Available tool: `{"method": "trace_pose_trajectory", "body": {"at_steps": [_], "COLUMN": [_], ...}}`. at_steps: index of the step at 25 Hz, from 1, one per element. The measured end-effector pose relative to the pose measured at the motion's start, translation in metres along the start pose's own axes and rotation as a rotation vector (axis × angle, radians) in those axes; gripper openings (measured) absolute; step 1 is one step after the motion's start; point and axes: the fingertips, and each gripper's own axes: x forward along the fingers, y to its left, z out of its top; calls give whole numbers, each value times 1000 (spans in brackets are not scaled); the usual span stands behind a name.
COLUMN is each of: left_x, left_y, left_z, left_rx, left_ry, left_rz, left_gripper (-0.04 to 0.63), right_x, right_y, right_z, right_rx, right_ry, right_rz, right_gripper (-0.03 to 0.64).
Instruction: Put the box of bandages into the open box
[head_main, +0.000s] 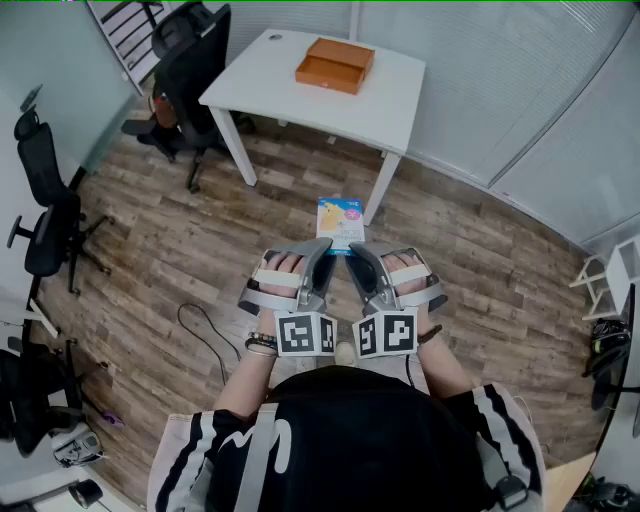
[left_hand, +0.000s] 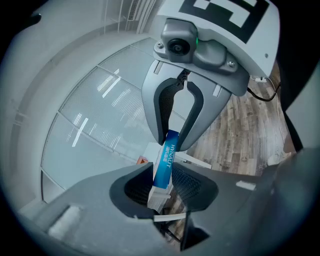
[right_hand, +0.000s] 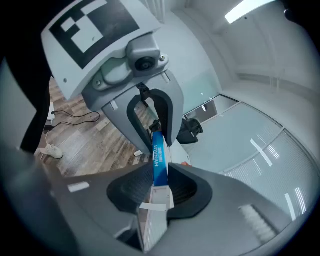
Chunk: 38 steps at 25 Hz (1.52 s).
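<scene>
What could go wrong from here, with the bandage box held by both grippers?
1. Both the left gripper and right gripper pinch the bandage box near one end. Most of it sticks out beyond them, so it may tilt or slip while carried.
2. The orange box sits toward the white table's far side. Reaching it one-handed could let the bandage box swing.

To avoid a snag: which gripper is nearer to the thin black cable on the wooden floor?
Left. The left gripper is just right of the cable; the right gripper is farther right, beyond it.
</scene>
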Motion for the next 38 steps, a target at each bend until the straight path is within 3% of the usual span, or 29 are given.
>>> {"method": "trace_pose_trajectory", "body": {"at_steps": [15,38], "left_x": [-7,-56], "left_y": [2,-9], "left_z": [-6,-65], "left_rx": [-13,2], "left_ry": [-27,-69], "left_rz": [-3,-27], "left_gripper": [121,121], "right_x": [0,12], "right_y": [1,38], "right_z": [10,78], "right_rx": [-1,28], "right_ry": [12,38], "right_rz": [-14,-29], "right_gripper": [92,95]}}
